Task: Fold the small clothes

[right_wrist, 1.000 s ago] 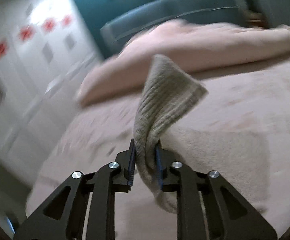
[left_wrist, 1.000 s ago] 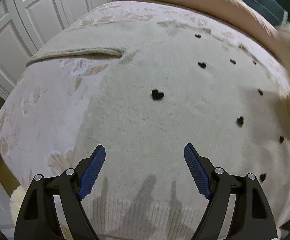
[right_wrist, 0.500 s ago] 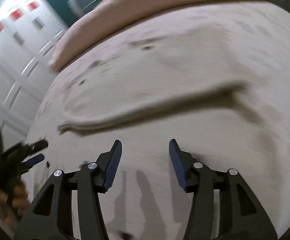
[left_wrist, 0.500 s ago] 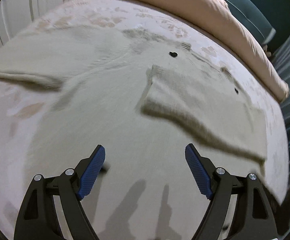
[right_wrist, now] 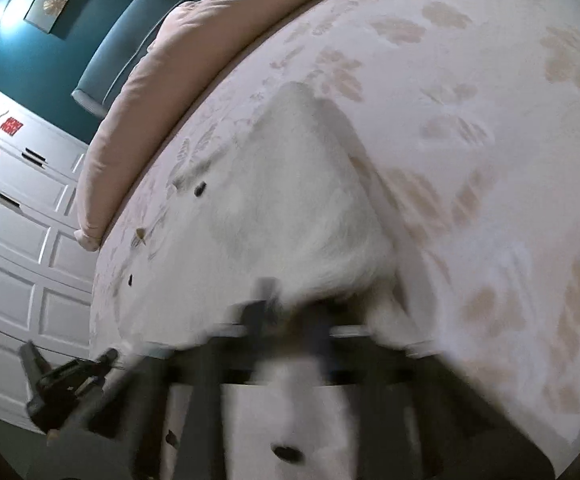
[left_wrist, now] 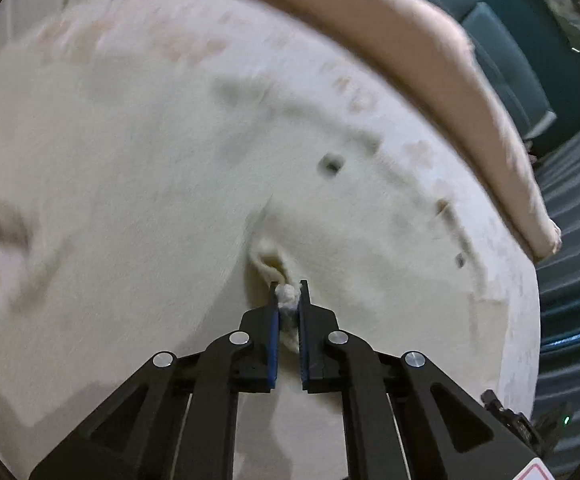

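A cream knit sweater (left_wrist: 138,184) with small black hearts lies spread on the bed. My left gripper (left_wrist: 289,292) is shut on a pinched fold of the sweater near its middle. In the right wrist view the sweater (right_wrist: 290,208) has one part folded over. My right gripper (right_wrist: 290,308) is heavily blurred by motion; its jaws stand close together at the sweater's near edge, with cloth between them. The left gripper also shows in the right wrist view (right_wrist: 66,380), at the lower left.
The bed has a floral sheet (right_wrist: 490,120) and a rolled pink duvet (left_wrist: 430,64) along the far side. A teal headboard (left_wrist: 502,40) stands behind it. White wardrobe doors (right_wrist: 14,216) stand beside the bed.
Both grippers were open above the sweater half a second ago. The left has closed on a fold of it. The right has dropped to the sweater's edge with its jaws drawn together.
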A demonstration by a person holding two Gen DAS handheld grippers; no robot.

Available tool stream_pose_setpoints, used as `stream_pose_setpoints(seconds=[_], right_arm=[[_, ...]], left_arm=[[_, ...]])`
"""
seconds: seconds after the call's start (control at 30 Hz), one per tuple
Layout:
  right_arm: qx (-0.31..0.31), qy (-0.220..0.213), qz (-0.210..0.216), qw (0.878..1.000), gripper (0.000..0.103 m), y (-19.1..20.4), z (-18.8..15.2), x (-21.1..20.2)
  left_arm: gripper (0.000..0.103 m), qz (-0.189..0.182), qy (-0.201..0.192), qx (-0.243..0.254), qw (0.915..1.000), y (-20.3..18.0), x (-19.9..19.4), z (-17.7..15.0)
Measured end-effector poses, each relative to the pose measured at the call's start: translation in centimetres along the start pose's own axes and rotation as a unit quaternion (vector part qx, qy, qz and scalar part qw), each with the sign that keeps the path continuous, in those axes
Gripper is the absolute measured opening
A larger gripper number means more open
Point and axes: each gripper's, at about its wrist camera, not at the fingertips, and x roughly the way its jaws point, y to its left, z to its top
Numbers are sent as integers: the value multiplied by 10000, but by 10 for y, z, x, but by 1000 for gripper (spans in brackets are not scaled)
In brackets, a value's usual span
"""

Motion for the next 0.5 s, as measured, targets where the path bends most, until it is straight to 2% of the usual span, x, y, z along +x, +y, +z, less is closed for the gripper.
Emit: stream_pose_setpoints(seconds=[0.07, 0.13, 0.17, 0.2, 0.23, 0.27, 0.3, 0.33, 0.37, 0.5], right_arm=[[-365, -671, 443, 9961, 6, 23, 8, -27], [-616, -1198, 778, 9878, 6, 36, 9, -54], [-604, -1347, 897, 9850, 6, 35, 8, -59], [-548, -1402, 733, 9859, 6, 27, 6, -54], [-519, -1232, 506, 9897, 6, 19, 6, -42], [-479, -892, 116, 9948, 6, 8, 4, -20], [-423, -301, -499, 9974, 6, -9, -2, 15], [-419, -72, -648, 9970, 5, -18, -6, 29], [-453, -233, -556, 9972, 5, -19, -8, 26], [-334, -176, -564, 9977, 9, -14, -1, 12]], left_arm=[[4, -197, -394, 205, 9988, -13, -21, 14], [4, -437, -968, 318, 9938, -23, -51, 25], [4, -476, -1153, 322, 9917, -23, -60, 28], [5, -457, -1209, 311, 9911, -21, -61, 28], [5, -389, -1159, 327, 9920, -17, -56, 25], [5, -175, -894, 392, 9951, -10, -37, 19], [5, 42, -609, 458, 9971, -4, -19, 13], [5, 300, -253, 476, 9981, 5, 5, 2], [5, 563, 25, 477, 9973, 13, 25, -8], [8, 620, -247, 619, 9959, 18, 31, -24]])
